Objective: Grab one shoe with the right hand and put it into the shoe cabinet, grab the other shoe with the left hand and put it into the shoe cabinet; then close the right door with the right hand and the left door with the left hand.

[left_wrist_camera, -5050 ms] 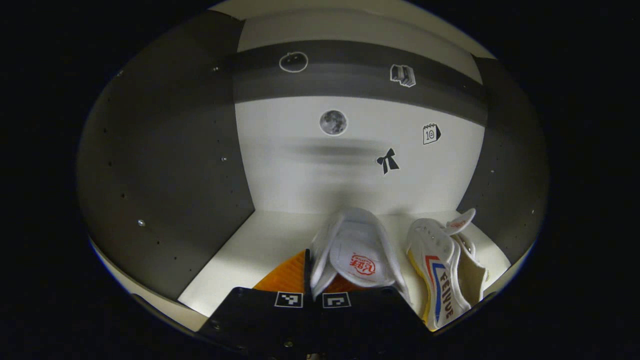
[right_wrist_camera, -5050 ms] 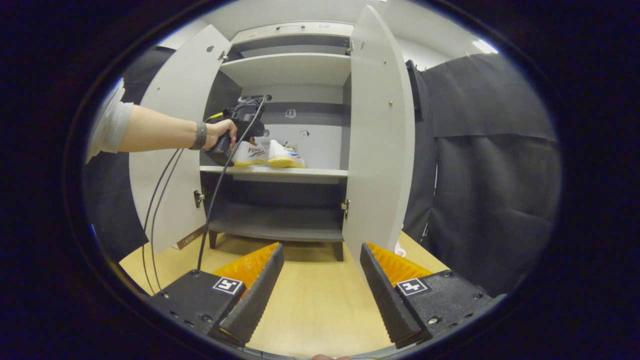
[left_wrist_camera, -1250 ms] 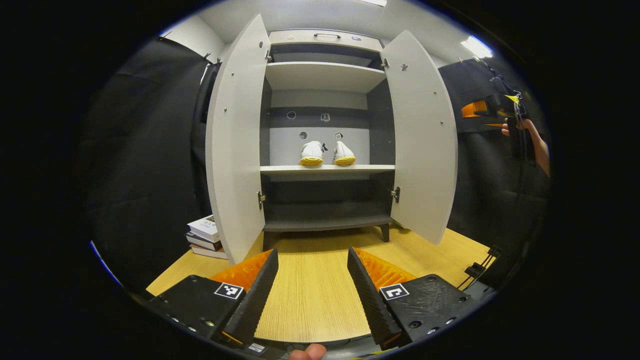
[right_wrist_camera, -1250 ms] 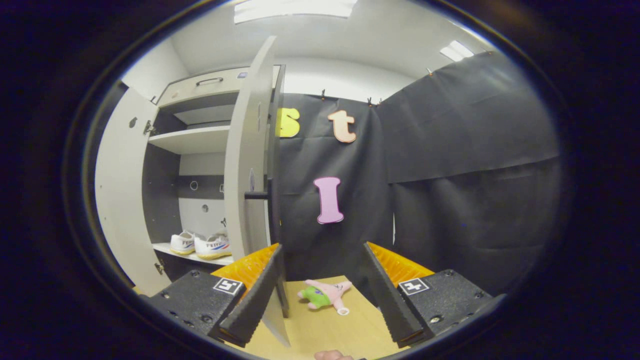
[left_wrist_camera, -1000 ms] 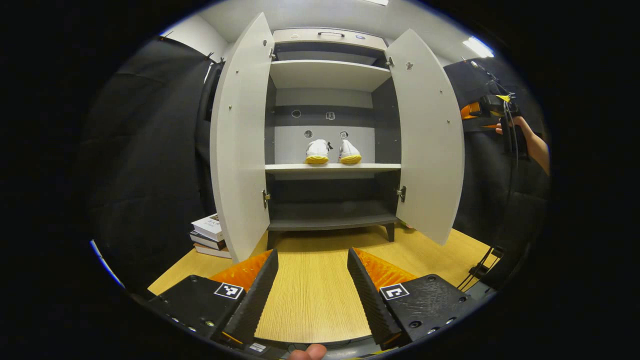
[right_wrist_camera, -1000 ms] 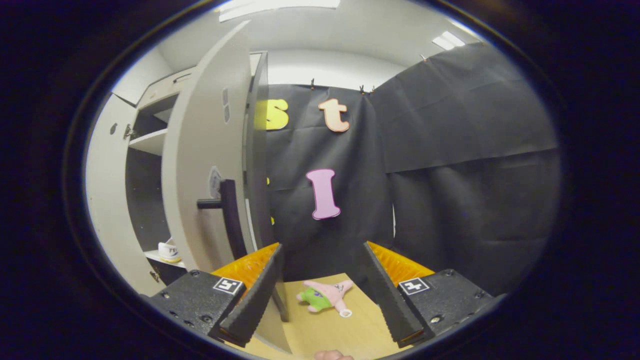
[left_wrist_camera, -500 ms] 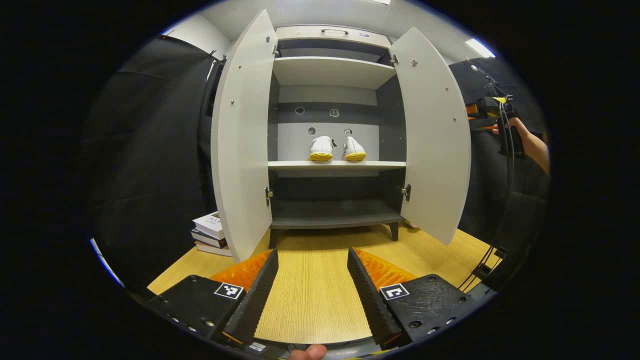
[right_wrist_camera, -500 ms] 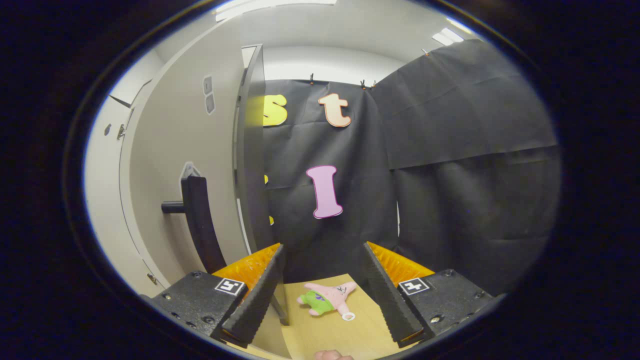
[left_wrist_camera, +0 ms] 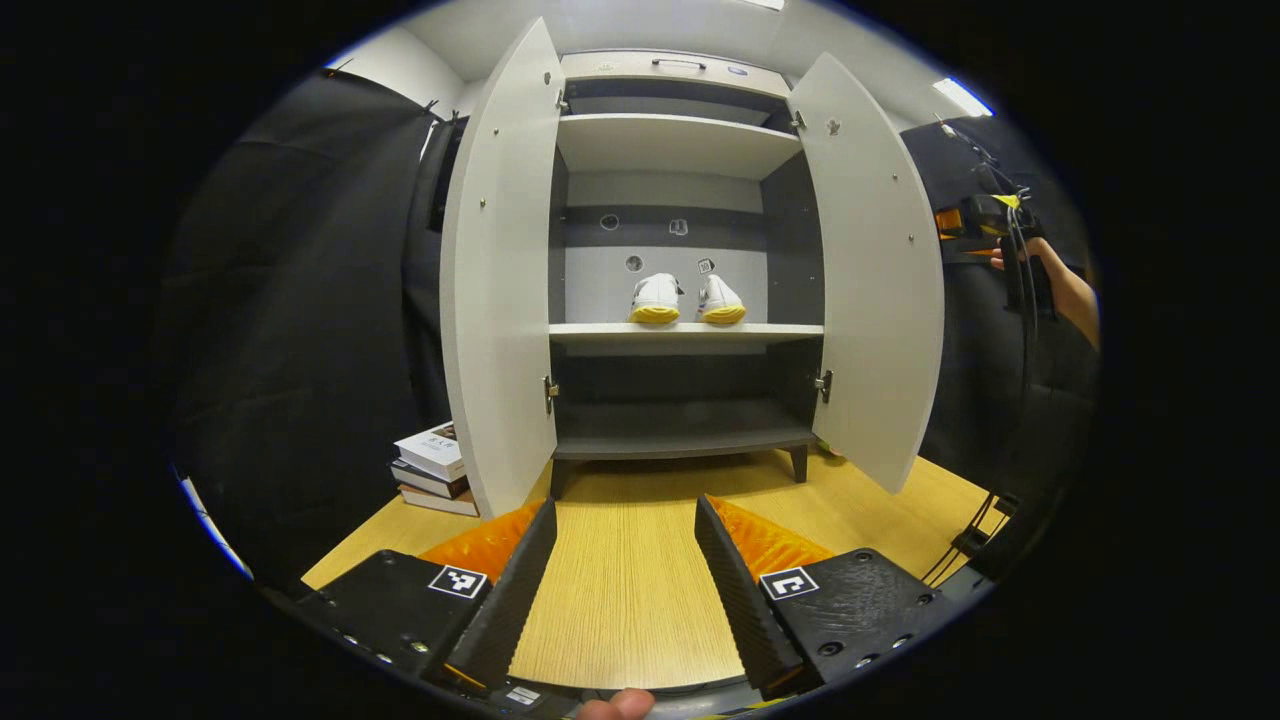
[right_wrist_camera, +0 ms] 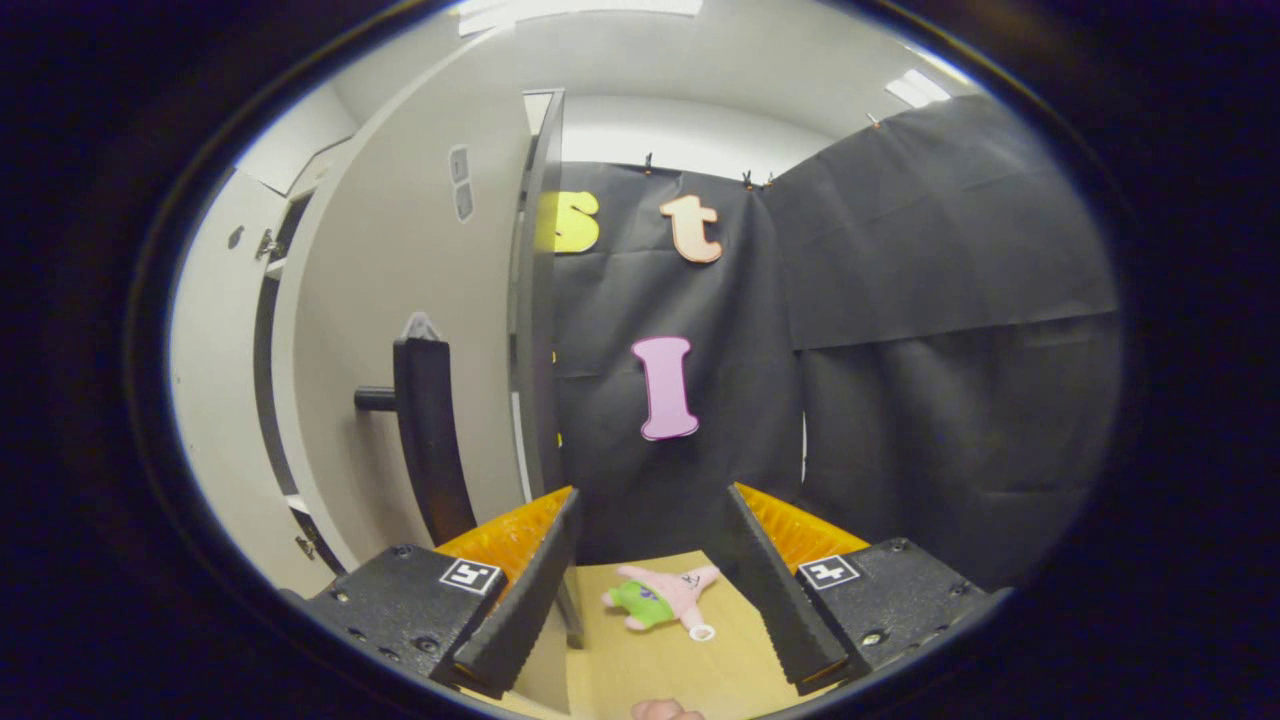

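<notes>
Two white shoes with yellow soles (left_wrist_camera: 657,298) (left_wrist_camera: 720,300) stand side by side on the cabinet's middle shelf (left_wrist_camera: 590,330). Both doors are open: the left door (left_wrist_camera: 500,300) and the right door (left_wrist_camera: 880,280). My left gripper (left_wrist_camera: 625,580) is open and empty, low over the wooden floor, well back from the cabinet. My right gripper (right_wrist_camera: 650,590) is open and empty behind the right door (right_wrist_camera: 400,280), close to its free edge, with the dark handle (right_wrist_camera: 425,430) just to the left. The right gripper (left_wrist_camera: 960,225), in a hand (left_wrist_camera: 1050,285), also appears past that door in the left gripper view.
A stack of books (left_wrist_camera: 430,470) lies on the floor left of the cabinet. A pink and green plush toy (right_wrist_camera: 660,600) lies on the floor by the black cloth wall. Cables (left_wrist_camera: 1020,380) hang from the right gripper. Lower shelf (left_wrist_camera: 680,440) is bare.
The left gripper, earlier shut on a shoe inside the cabinet, has let go and backed out. The right gripper has gone round behind the right door; its outer face and handle have come into view.
</notes>
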### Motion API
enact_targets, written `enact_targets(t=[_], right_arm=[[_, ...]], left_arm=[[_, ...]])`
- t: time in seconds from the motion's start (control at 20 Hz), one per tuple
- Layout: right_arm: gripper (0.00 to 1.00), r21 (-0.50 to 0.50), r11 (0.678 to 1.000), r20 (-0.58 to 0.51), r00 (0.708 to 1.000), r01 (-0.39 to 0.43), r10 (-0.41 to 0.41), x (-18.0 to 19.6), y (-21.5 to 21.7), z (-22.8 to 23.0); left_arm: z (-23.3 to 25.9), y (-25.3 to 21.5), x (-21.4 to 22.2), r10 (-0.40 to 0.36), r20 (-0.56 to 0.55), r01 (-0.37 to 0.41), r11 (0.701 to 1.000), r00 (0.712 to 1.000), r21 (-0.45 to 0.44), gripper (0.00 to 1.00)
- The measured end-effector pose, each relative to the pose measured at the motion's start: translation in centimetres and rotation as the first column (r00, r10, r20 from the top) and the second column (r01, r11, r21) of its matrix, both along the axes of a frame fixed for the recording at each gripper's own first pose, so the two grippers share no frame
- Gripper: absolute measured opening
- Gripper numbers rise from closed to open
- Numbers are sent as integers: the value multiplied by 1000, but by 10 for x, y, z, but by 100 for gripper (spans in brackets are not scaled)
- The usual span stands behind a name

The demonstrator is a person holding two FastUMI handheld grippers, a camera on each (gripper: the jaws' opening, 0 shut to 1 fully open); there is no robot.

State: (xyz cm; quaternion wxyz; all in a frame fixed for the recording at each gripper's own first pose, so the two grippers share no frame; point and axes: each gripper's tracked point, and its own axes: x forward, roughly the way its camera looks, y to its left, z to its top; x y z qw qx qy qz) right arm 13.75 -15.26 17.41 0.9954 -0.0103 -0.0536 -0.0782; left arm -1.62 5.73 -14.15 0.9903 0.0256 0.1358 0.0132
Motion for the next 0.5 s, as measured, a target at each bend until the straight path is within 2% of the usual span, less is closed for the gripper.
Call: enact_targets(t=[0.3,0.5], right_arm=[[93,-16,999,1,999,-36,36,-5,42,-13],[94,-3,995,-8,995,-101,101,0,79,-18]], left_arm=[[2,-1,2,-24,6,24,1000,1000,-3,84],[4,3,3,-22,13,22,1000,1000,2,84]])
